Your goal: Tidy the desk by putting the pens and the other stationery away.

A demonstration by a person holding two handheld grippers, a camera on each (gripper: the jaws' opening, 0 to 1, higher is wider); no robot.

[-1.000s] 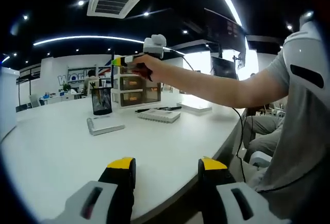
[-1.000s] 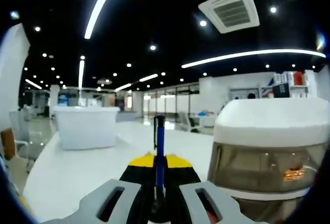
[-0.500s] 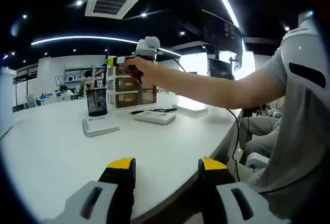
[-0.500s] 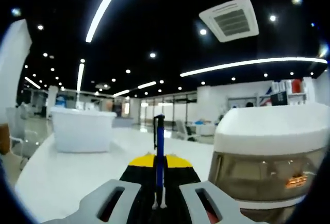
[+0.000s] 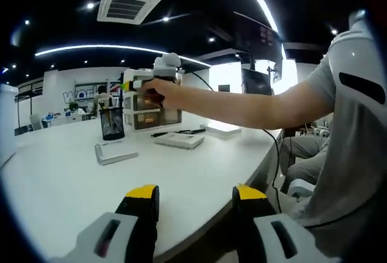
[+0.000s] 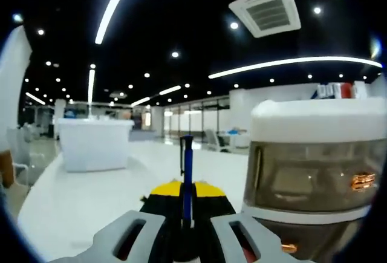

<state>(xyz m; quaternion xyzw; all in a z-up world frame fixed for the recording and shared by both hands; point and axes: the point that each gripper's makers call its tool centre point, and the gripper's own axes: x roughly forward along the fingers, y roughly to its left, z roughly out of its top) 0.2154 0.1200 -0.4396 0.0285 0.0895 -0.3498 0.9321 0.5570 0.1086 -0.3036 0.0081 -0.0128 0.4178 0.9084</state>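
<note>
The blue pen [image 6: 187, 181] stands clamped between the jaws of the right tongs [image 6: 187, 230], its tip pointing forward and up, which suits a drop tip-first into a holder. In the right gripper view it rides beside the smoky-fronted drawer unit [image 6: 314, 172]. In the left gripper view the same tongs [image 5: 130, 85] are held out on an extended arm above the surface [image 5: 72, 178], just over the dark pen cup [image 5: 112, 124] that stands in front of the drawers [image 5: 156, 110]; my judgement is that the pen is being lined up over the cup.

Other stationery lies on the surface: a pale flat case [image 5: 116, 152] near the cup and a white notebook [image 5: 179, 140] with dark pens [image 5: 181, 132] beside it.

The left tongs [image 5: 195, 199] hang low at the near edge, jaws apart and holding nothing, likely parked out of the way.
</note>
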